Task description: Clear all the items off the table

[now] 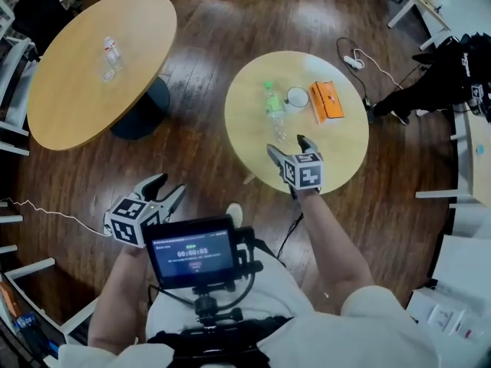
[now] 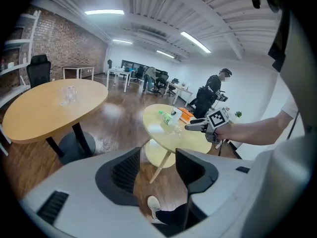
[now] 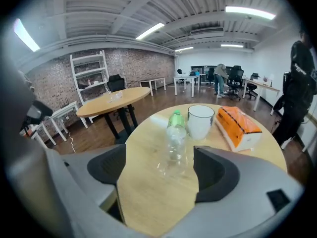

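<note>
The small round table (image 1: 253,140) carried three things: a clear plastic bottle (image 1: 275,112) with a green cap and label, which looked to be lying on its side near the middle, a white cup (image 1: 298,96) standing just beside its capped end, and an orange pack of tissues (image 1: 327,100) next to the cup on the far side from the bottle. The right gripper (image 1: 289,149) hung over the near part of that table, tilted downward and aimed at the bottle. Its fingers stood moderately apart and held nothing; in the right gripper view the bottle (image 3: 176,140) lay ahead of the gap, clear of both pads, with the cup (image 3: 200,120) and the tissues (image 3: 238,127) beyond it. The left gripper (image 1: 169,185) was held low over the wooden floor (image 1: 199,52), well apart from the small table, with its fingers open and empty and only floor and a shoe (image 2: 154,206) showing between them. A larger round table (image 1: 69,90) stood to the left with another clear bottle (image 1: 112,54) on it. A small screen (image 1: 192,253) sat on the person's chest.
</note>
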Tool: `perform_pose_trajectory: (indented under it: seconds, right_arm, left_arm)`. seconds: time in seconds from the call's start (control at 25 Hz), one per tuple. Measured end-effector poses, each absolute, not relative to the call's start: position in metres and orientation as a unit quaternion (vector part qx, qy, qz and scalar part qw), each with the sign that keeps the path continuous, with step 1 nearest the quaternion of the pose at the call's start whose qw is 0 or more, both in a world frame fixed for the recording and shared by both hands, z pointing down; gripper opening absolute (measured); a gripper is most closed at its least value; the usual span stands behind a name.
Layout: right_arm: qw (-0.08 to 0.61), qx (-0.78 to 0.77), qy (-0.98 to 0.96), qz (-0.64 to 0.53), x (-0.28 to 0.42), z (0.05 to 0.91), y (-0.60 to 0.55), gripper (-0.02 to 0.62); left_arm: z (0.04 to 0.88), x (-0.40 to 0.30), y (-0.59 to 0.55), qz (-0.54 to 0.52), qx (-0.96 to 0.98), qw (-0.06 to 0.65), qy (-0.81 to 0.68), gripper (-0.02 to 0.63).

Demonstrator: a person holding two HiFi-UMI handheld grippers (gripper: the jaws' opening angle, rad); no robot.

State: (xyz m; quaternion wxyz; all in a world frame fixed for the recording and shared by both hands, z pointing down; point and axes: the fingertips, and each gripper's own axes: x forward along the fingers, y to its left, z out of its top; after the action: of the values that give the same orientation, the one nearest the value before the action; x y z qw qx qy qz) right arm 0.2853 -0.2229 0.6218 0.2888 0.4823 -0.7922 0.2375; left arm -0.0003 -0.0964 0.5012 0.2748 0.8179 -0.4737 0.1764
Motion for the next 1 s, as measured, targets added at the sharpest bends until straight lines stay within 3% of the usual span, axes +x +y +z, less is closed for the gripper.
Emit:
perform_pose_trajectory:
  seconds: [0.32, 0.56, 1.0]
  right_arm:
    - [0.336, 0.464, -0.78, 0.251, 0.277, 0.671, -0.275, 0.422]
    - [0.381, 0.452, -0.762, 0.265, 0.289, 0.704, -0.276, 0.344]
    - [0.355, 0.471, -0.766, 0.256, 0.292, 0.678, -0.265, 0.312]
  left_arm:
    - [0.498, -0.002, -0.107, 0.192, 0.804, 0.279, -0.489, 0.232]
    - [0.499, -0.009, -0.11, 0.197, 0.791, 0.286, -0.504, 0.232]
    - [0.501, -0.038, -0.126, 0.178, 0.784, 0.292, -0.518, 0.232]
